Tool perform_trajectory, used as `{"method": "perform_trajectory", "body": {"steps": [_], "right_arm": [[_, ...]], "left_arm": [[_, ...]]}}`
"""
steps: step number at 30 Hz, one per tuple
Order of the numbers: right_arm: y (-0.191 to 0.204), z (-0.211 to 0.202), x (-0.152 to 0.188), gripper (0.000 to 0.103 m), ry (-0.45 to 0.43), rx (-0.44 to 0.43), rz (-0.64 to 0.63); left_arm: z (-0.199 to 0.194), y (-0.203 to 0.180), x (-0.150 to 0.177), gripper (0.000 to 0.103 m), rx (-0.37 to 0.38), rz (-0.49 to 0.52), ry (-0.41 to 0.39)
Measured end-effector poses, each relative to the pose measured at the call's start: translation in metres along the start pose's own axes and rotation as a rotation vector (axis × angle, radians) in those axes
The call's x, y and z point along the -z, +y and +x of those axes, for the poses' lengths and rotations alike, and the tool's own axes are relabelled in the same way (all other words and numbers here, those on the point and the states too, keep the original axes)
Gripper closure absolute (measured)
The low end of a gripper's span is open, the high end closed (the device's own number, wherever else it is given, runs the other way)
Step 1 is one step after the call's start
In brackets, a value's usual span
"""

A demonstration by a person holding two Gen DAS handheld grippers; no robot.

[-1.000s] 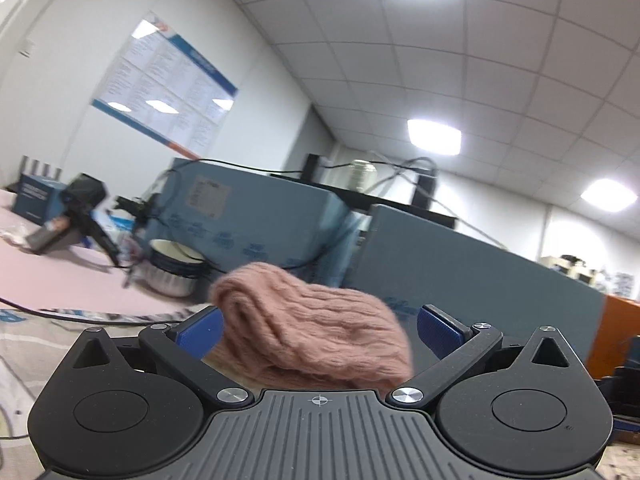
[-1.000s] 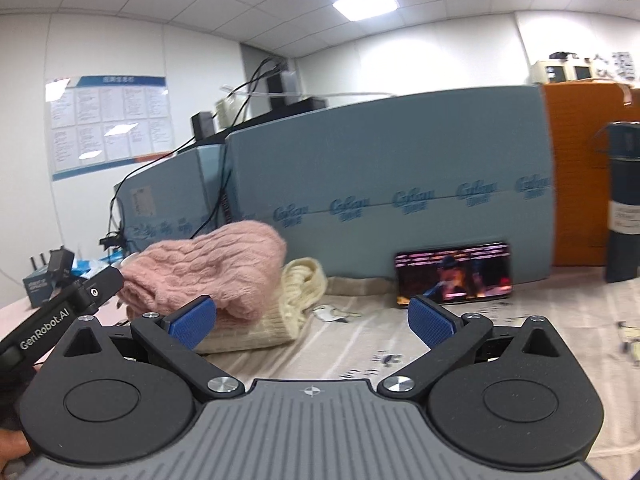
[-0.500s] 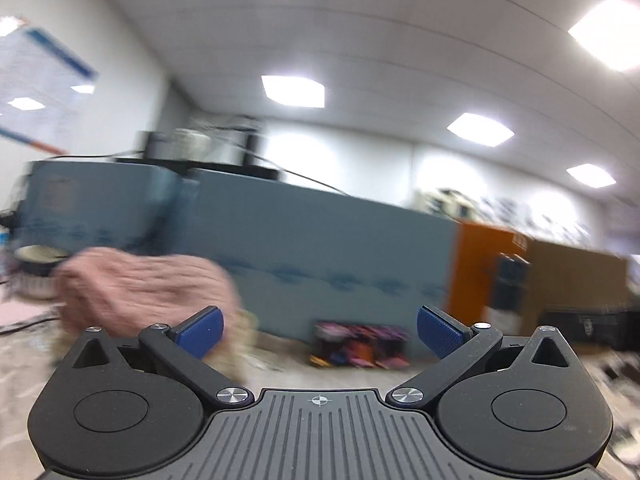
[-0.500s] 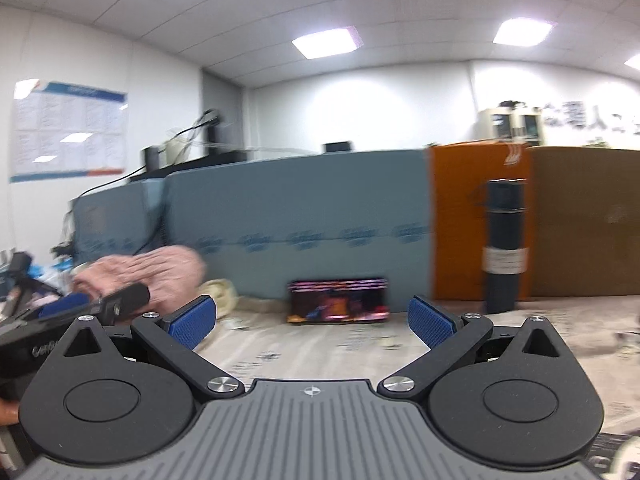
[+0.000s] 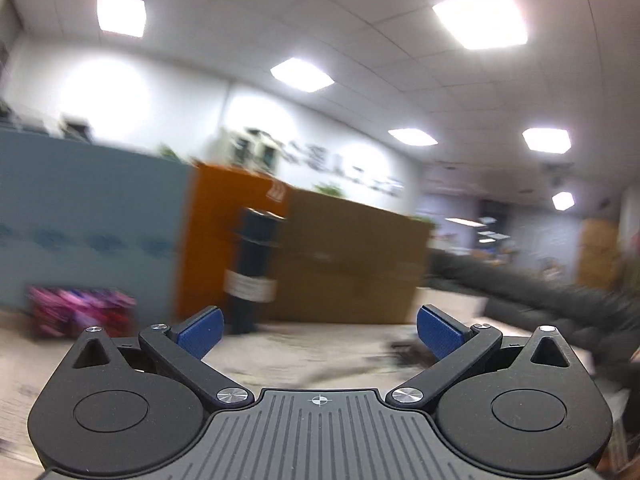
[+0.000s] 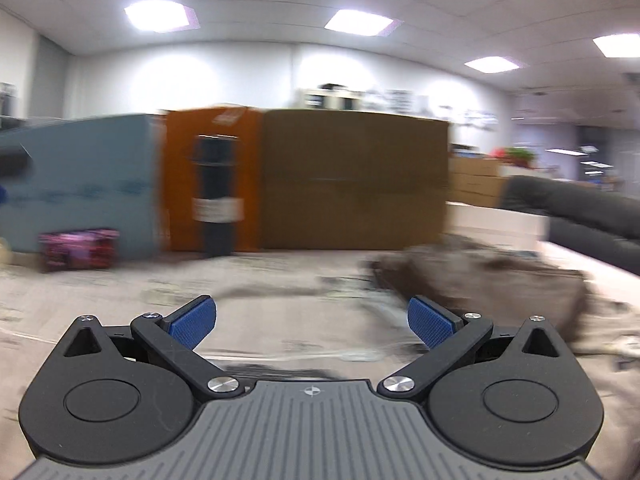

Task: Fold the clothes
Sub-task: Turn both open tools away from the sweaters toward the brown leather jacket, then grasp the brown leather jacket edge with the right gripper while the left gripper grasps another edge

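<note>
Two blue-padded fingers of the left gripper [image 5: 319, 330] were spread wide with nothing between them, over a pale patterned tabletop [image 5: 304, 354]. Ahead stood a dark cylinder [image 5: 256, 268] with a white label, too blurred to read, against an orange panel [image 5: 212, 240] and a brown cardboard box [image 5: 352, 256]. A blue partition [image 5: 88, 216] sat at left, a phone [image 5: 80, 316] with a bright pink screen at its foot. A dark sleeve-like shape [image 5: 520, 292] stretched along the right.

On the right wrist view, the right gripper [image 6: 312, 322] was equally wide and empty. A brown-grey garment [image 6: 488, 280] lay heaped on the tabletop [image 6: 200, 280] just beyond the right finger, not touching it. Cylinder [image 6: 218, 200], orange panel [image 6: 180, 180], box [image 6: 352, 180], partition [image 6: 80, 176] and phone [image 6: 78, 250] lined the back. No writing was legible anywhere.
</note>
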State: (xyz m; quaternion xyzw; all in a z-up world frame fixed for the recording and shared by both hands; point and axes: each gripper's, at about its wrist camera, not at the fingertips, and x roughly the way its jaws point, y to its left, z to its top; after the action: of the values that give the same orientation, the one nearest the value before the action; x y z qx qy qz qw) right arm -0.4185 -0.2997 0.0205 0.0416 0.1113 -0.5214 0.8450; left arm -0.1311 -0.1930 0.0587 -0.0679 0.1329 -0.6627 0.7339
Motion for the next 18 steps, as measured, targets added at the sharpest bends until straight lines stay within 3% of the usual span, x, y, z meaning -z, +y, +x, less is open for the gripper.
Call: {"method": "perform_trajectory", "body": {"steps": [5, 9, 15, 18], "right_arm": [[-0.044, 0.045, 0.001, 0.000, 0.057, 0.135, -0.063], [-0.064, 0.087, -0.002, 0.000, 0.140, 0.176, -0.104], [-0.086, 0.118, -0.005, 0.001, 0.190, 0.260, -0.107], [-0.097, 0.120, -0.009, 0.002, 0.175, 0.276, -0.059]], "left_arm": [[0.078, -0.002, 0.010, 0.000, 0.165, -0.286, 0.173], [0.129, -0.008, 0.025, 0.000, 0.199, -0.408, 0.280], [0.161, -0.020, 0.031, 0.000, 0.200, -0.473, 0.309], [0.175, -0.021, 0.031, 0.000, 0.218, -0.478, 0.305]]}}
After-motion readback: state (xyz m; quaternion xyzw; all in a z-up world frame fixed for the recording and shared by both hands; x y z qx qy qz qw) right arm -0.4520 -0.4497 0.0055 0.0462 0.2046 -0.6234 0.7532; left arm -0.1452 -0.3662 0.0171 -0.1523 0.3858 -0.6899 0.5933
